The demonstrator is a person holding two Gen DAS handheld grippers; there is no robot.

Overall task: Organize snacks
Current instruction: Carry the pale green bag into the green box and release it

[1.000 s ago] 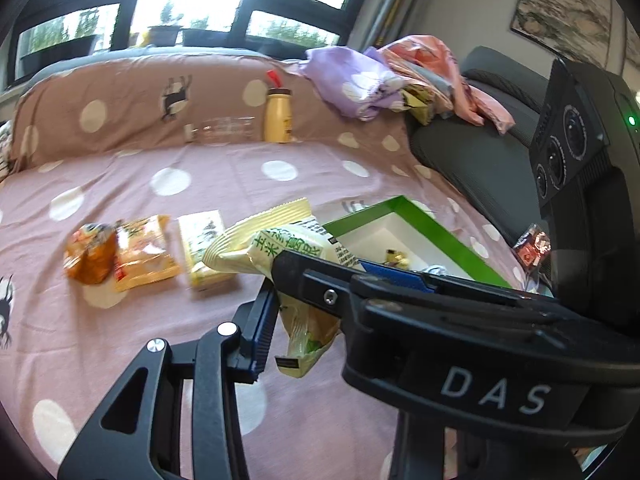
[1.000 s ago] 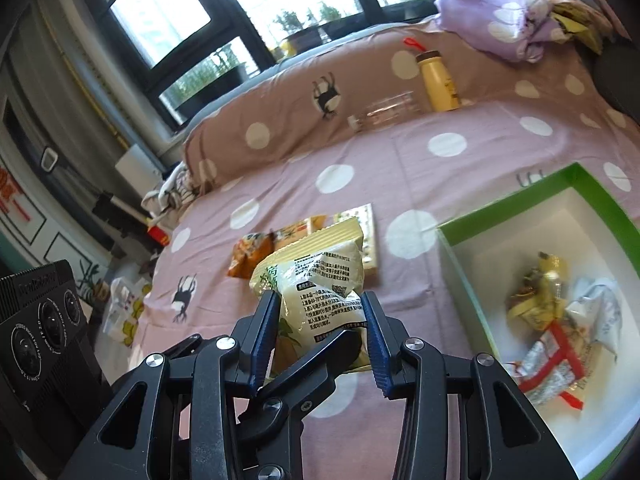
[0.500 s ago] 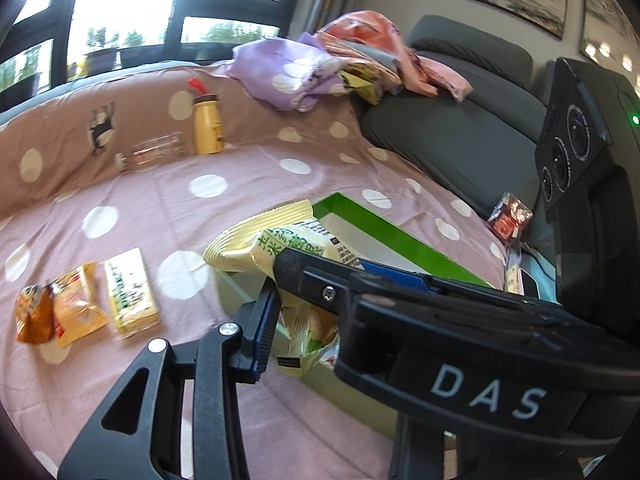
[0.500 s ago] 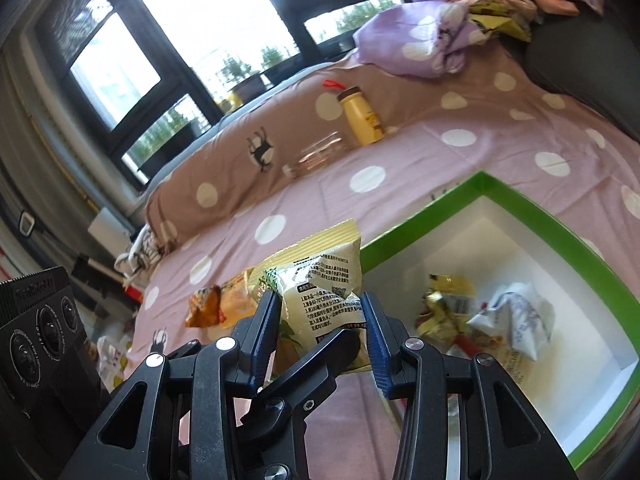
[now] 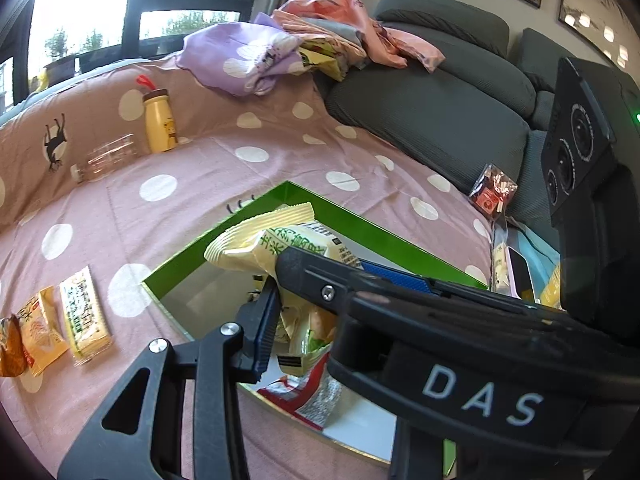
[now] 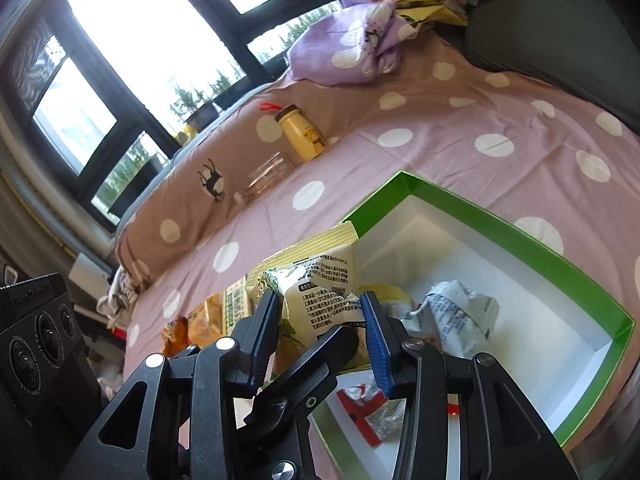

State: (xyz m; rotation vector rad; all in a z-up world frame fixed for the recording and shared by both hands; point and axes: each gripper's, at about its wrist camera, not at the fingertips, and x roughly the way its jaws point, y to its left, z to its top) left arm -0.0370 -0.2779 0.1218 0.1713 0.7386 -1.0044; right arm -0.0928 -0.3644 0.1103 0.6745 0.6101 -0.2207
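Bed cover: pink polka-dot fabric sheet (image 6: 460, 136) spread below and beyond both tongs.
Box: green-rimmed, white-lined rectangular cardboard box (image 6: 532, 236) directly ahead of and under the right tongs; it holds a crumpled grey-white wrapper (image 6: 460, 312) and a red-and-white packet (image 6: 372, 412).
Right tongs: black two-finger gripper with blue pads (image 6: 320, 316), clamped on both sides of the pale yellow-green plastic snack packet (image 6: 320, 276), which hangs over the box's near-left corner.
Left tongs: black gripper (image 5: 304, 308); its right finger is hidden behind the right tool's body marked DAS, so its state cannot be told.
Loose snacks: three flat yellow and orange packets (image 5: 84, 312) on the sheet, left of the tongs, outside the box.
Bottle: small yellow plastic bottle with brown cap (image 6: 302, 136), far ahead, upright against the raised fold.
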